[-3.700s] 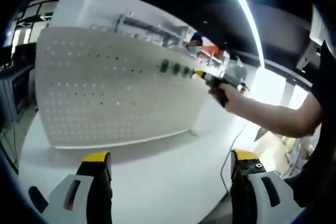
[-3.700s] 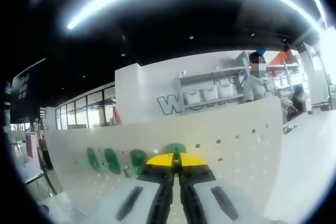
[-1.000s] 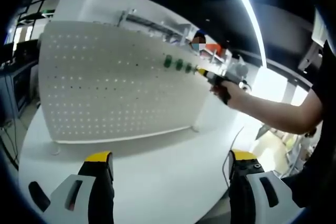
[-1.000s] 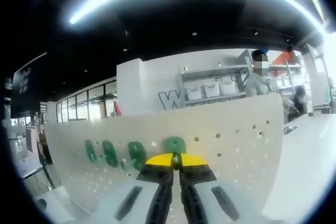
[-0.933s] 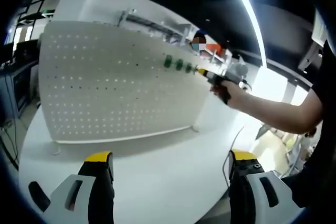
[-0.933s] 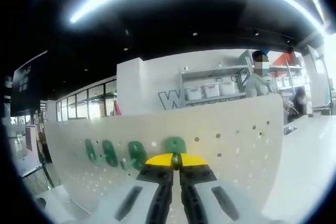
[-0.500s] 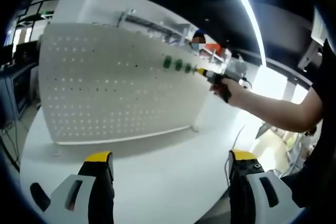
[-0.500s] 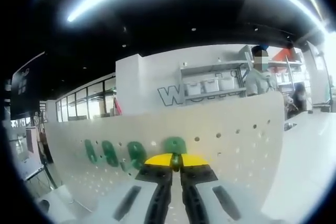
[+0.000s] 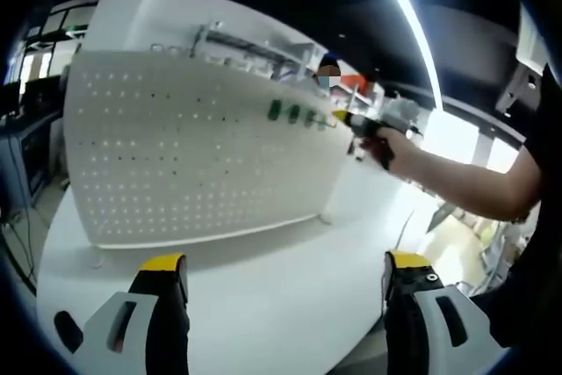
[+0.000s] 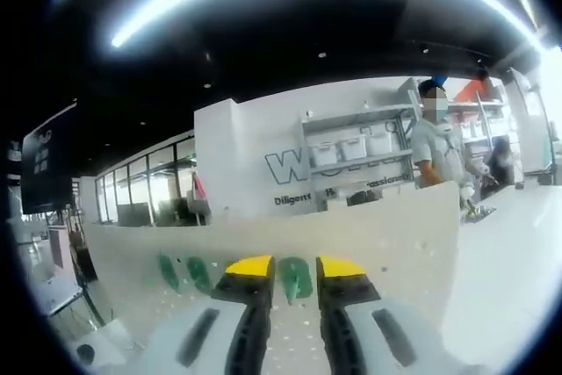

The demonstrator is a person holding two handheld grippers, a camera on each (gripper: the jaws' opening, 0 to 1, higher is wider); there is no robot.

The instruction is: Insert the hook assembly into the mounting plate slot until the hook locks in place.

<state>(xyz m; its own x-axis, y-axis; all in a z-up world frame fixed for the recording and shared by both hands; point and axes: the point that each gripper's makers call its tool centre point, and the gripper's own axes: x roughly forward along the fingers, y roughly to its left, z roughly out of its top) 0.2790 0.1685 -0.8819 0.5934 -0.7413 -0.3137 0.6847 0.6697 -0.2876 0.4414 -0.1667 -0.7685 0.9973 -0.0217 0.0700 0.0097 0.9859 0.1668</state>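
Now the right claw (image 10: 294, 267) has parted, leaving the green hook (image 10: 296, 277) on the pegboard (image 10: 395, 226).

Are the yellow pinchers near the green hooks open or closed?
Open. In the right gripper view, the right gripper's yellow-tipped jaws stand apart, and a green plastic hook on the white pegboard shows through the gap.
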